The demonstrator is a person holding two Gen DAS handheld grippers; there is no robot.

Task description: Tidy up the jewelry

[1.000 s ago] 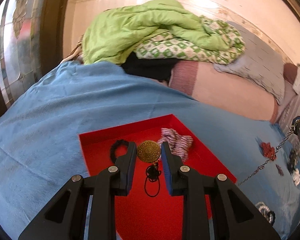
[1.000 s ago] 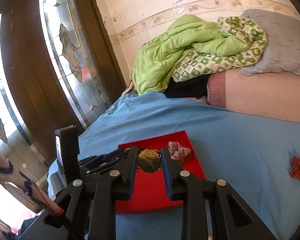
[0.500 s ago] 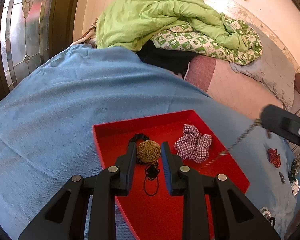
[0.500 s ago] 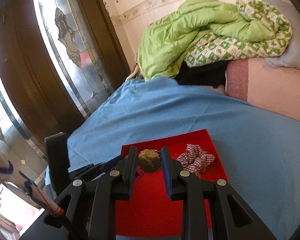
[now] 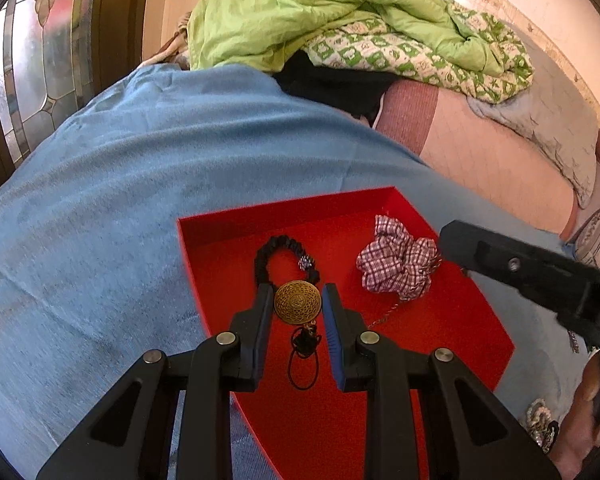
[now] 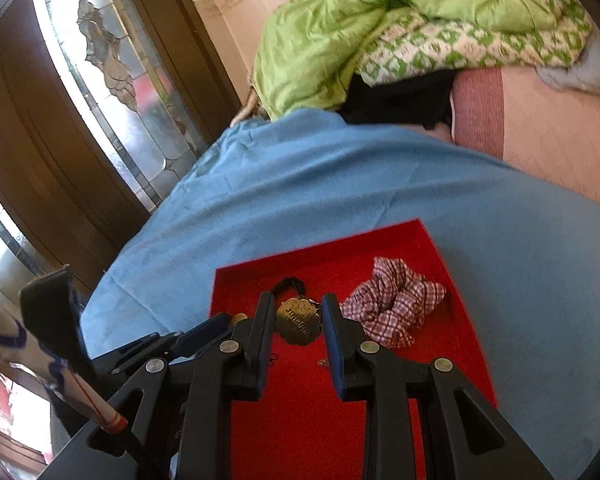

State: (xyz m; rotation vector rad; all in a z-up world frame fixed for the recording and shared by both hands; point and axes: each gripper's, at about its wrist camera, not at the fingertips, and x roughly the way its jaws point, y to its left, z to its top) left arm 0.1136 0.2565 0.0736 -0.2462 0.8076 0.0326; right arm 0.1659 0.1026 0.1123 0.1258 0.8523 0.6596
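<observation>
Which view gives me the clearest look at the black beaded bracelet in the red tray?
Left wrist view: the black beaded bracelet lies as a full loop on the red tray, just beyond the left gripper. The right wrist view shows only a short arc above the fingers.

Red tray (image 5: 284, 216) sat on the blue bedspread, shallow, low-walled, open-topped.

Black beaded bracelet (image 5: 266, 258) lay looped in the tray's far-left part, a small sparkly bead on its right side.

Round brass filigree pendant (image 5: 298, 302) was clamped edge-on between two black fingers, above the tray floor; a knotted black cord (image 5: 304, 350) hung from its near edge, its loop trailing toward the camera.

Plaid red-and-white scrunchie (image 5: 396, 260) lay crumpled in the far-right part of the tray. A fine chain (image 5: 384, 316) ran from under it across the floor.

Second brass medallion (image 6: 299, 322), scalloped and lettered, was pinched between the other pair of fingers, over the tray.
</observation>
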